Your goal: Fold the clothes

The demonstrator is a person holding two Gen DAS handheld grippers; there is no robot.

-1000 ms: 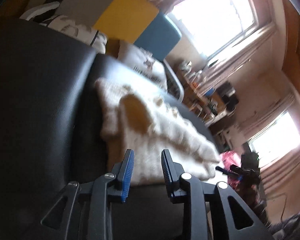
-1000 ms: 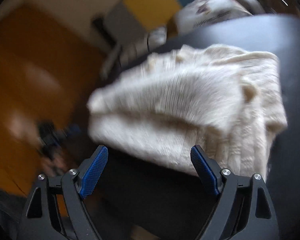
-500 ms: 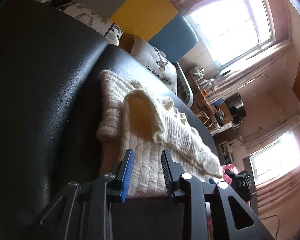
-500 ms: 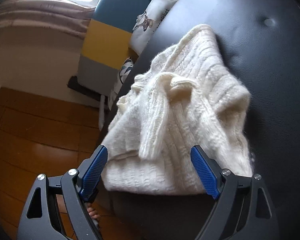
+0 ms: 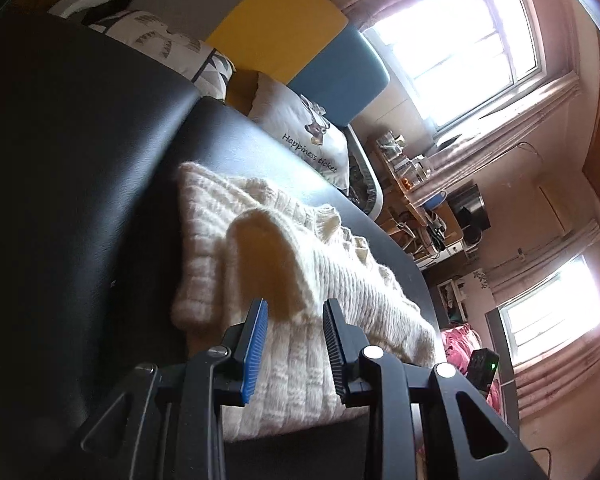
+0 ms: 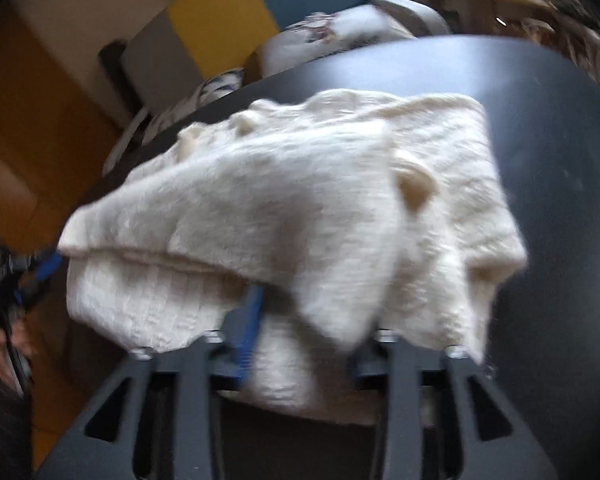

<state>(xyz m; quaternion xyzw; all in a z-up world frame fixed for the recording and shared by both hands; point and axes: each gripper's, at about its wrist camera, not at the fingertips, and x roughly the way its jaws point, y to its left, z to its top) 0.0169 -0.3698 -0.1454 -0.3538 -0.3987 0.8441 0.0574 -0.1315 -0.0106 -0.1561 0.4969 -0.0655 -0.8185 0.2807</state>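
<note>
We see a wide black padded bench (image 5: 80,152) filling most of both views, and on it lies the cream knit sweater (image 5: 284,264), folded into a long stack with a loose flap doubled back over the top. No container shows in either view; the bench alone carries the sweater.

In the left wrist view, bare black surface runs along the sweater's left side and beyond its far end, up to a white printed cushion (image 5: 300,136) at the bench's far edge. The sweater's right side runs close along the bench edge, past which the room floor and a pink bundle (image 5: 458,338) show. Behind the cushion stands a grey, yellow and blue panel (image 5: 276,36).

In the right wrist view, which is blurred, the bench (image 6: 560,160) shows open dark surface to the right of the sweater (image 6: 300,200), while the sweater's left end reaches the bench edge above the wooden floor (image 6: 32,120).

Our left gripper (image 5: 294,340) sits at the near end of the sweater, its jaws a narrow gap apart with ribbed knit between them; the pads do not look pressed on the cloth. Our right gripper (image 6: 304,344) is pushed under the sweater's near fold, which drapes over its fingers; we cannot tell how its jaws stand.
</note>
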